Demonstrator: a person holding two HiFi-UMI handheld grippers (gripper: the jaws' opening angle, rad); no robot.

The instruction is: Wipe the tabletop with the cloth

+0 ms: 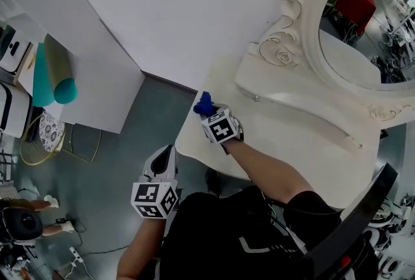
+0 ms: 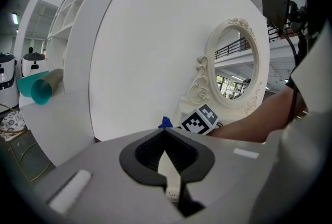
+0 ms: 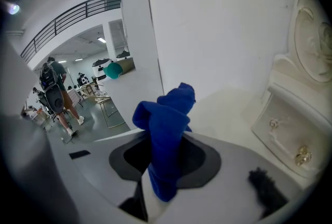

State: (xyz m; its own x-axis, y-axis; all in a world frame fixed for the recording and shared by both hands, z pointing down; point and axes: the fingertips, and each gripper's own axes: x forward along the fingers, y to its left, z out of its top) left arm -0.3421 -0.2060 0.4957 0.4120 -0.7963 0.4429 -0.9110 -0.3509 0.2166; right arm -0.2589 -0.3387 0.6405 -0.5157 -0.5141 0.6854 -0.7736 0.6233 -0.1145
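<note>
A blue cloth (image 3: pixel 167 135) sticks up bunched from my right gripper (image 3: pixel 158 179), whose jaws are shut on it. In the head view the right gripper (image 1: pixel 210 115) holds the blue cloth (image 1: pixel 205 104) over the left corner of the cream tabletop (image 1: pixel 285 142); whether the cloth touches the surface I cannot tell. My left gripper (image 1: pixel 166 154) hangs off the table's left edge over the floor, jaws shut with nothing between them. From the left gripper (image 2: pixel 169 168) view, the cloth (image 2: pixel 165 123) and the right gripper's marker cube (image 2: pixel 200 120) show ahead.
An ornate oval mirror (image 1: pixel 363 26) stands at the table's back on a low drawer unit (image 3: pixel 290 135) with small knobs. A white wall panel (image 1: pixel 97 71) runs at left, holding rolled teal paper (image 1: pixel 55 81). A dark chair back (image 1: pixel 363 220) is near right. People stand far off (image 3: pixel 57 93).
</note>
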